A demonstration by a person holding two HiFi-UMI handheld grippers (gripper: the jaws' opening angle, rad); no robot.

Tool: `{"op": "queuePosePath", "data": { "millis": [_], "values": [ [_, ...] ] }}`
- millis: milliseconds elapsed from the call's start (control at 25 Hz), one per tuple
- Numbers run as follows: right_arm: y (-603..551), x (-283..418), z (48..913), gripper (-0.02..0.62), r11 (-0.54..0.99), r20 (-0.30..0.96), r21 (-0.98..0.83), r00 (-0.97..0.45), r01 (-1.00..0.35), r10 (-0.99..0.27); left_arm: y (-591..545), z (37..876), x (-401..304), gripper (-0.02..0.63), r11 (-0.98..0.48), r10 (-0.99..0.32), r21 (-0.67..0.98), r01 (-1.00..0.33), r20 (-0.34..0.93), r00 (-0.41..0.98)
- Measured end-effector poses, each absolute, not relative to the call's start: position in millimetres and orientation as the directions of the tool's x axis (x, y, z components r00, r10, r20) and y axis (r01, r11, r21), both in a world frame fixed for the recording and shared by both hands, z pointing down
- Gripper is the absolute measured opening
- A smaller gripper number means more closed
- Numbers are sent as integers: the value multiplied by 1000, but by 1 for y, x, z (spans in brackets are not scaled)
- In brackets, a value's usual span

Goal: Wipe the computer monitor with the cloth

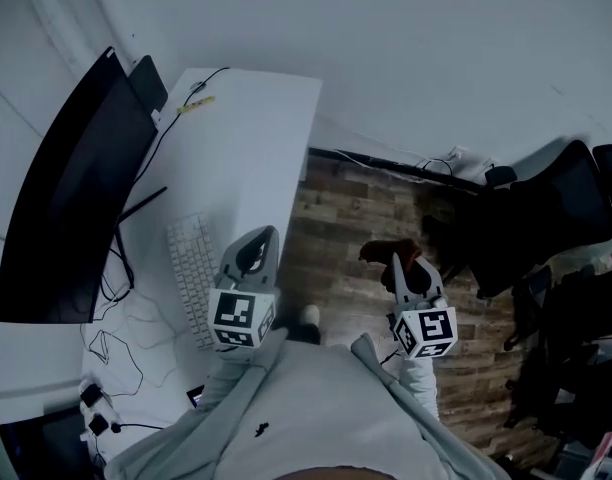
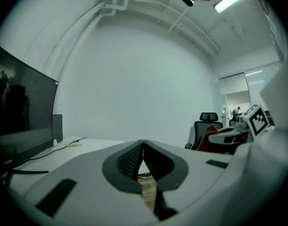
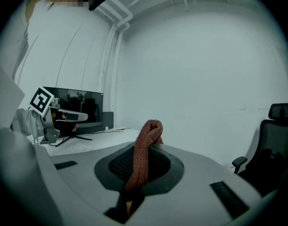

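While no cloth meets the screen yet, stage: carrying the cloth toward the monitor, by my judgement
Cloth: reddish-brown terry rag [image 3: 147, 142], pinched in the right gripper [image 1: 402, 271], with one fold standing up past the jaw tips and a strand running down between the jaws
Cloth position: in the air over the wood floor, near the black office chair [image 1: 546, 208] and well apart from the monitor [image 1: 71, 193]
Cloth handling: looks light, soft and limp, and its nubby pile should resist slipping; it will likely flop unless taken by a bunched or doubled part, as it is here
Hold advice: a free pad of cloth should lead ahead of the jaw tips, so hard plastic does not reach the screen
Right gripper: jaws closed onto the cloth, only the cloth's thickness between them
Left gripper: [image 2: 143, 143] jaws brought together at the tips with nothing between them; it hovers at the edge of the white tabletop [image 1: 256, 138], just beside the keyboard [image 1: 191, 273]
Monitor: dark and switched off, standing at the far left of the tabletop; the screen probably marks easily, so light, even pressure seems right
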State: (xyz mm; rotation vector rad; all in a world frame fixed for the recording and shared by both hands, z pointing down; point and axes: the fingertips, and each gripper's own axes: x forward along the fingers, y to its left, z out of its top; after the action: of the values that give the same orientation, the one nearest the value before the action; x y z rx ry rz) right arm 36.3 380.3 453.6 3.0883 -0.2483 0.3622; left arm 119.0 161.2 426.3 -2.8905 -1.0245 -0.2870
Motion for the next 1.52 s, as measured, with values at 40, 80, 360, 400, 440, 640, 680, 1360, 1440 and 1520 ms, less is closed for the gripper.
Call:
{"op": "queuePosePath", "data": {
  "millis": [40,80,360,400,440,640,680,1360,1440,1520],
  "values": [
    [378,45,454,38,-985,238,3,957,-170,-165,158,427,126,20,-783,611,9,621,197,767],
    [374,53,454,38,-983,243,4,954,-183,-177,155,428,131,21,-789,604,14,614,198,772],
    [344,105,458,38,-948,277,4,911,-319,-306,130,439,155,21,-846,524,28,532,223,822],
    [337,114,459,38,-939,281,2,901,-345,-331,123,440,157,20,-859,503,27,511,228,834],
    [330,124,461,38,-926,286,1,888,-377,-361,114,441,160,21,-875,476,27,483,231,849],
    [275,186,465,38,-823,290,-7,787,-568,-545,54,445,173,21,-959,280,17,284,243,929],
    [262,198,465,38,-796,289,-9,761,-605,-581,41,445,176,20,-971,236,12,240,241,942],
    [33,343,448,38,-106,233,-67,87,-992,-968,-92,426,143,21,-810,-572,-12,-586,237,785],
    [12,344,445,38,-24,221,-66,8,-998,-975,-94,426,135,21,-766,-626,-6,-643,235,743],
    [-7,342,441,38,53,208,-60,-64,-997,-976,-95,426,125,21,-720,-673,7,-694,237,700]
  ]
}}
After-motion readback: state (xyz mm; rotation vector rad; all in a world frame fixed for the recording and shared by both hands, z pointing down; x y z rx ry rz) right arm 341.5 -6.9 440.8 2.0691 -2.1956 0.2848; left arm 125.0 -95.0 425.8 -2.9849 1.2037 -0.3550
